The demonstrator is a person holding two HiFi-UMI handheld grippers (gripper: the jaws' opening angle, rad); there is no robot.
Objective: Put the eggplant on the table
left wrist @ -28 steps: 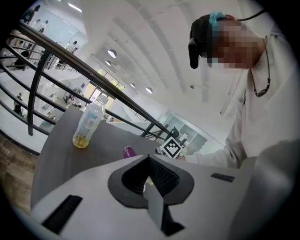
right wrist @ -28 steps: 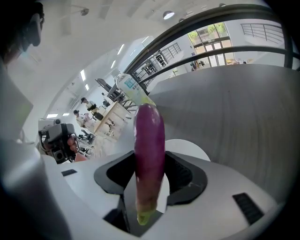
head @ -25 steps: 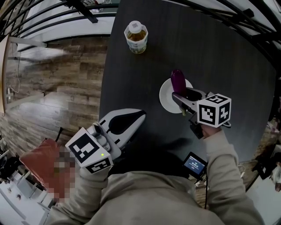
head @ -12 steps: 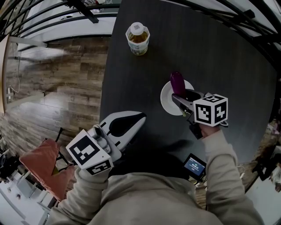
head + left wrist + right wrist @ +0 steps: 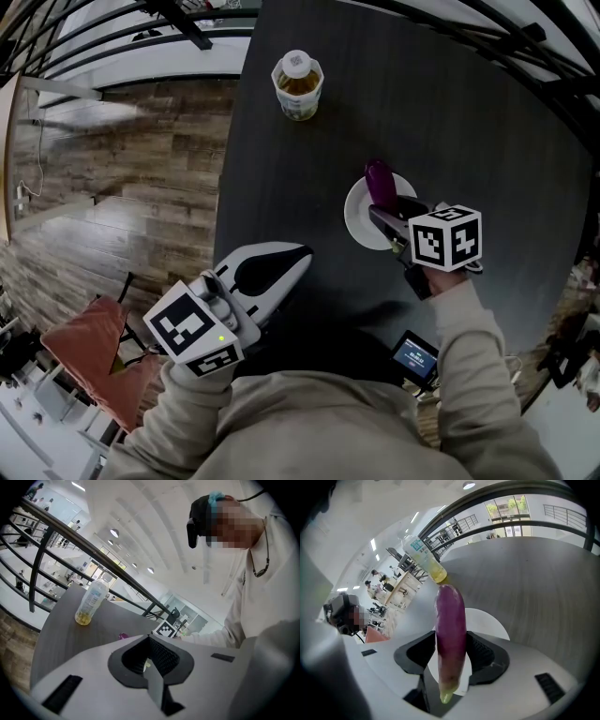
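Observation:
A purple eggplant [image 5: 378,180] [image 5: 451,630] stands between the pads of my right gripper [image 5: 386,208] [image 5: 450,656], which is shut on its lower part, green stem end toward the camera. It hangs over a small white plate [image 5: 356,211] [image 5: 492,620] on the dark round table [image 5: 450,112]. My left gripper [image 5: 298,255] [image 5: 149,660] is held at the table's near left edge, its fingertips together and nothing between them. In the left gripper view only a sliver of purple shows past the jaws.
A bottle of yellow drink [image 5: 299,82] [image 5: 91,603] [image 5: 424,559] stands upright at the table's far side. A small device with a lit screen [image 5: 415,353] sits near my right arm. A red-seated chair [image 5: 84,352] stands on the wooden floor at the left.
My right gripper has sunk slightly toward the plate with the eggplant still in it. The left gripper has stayed in place.

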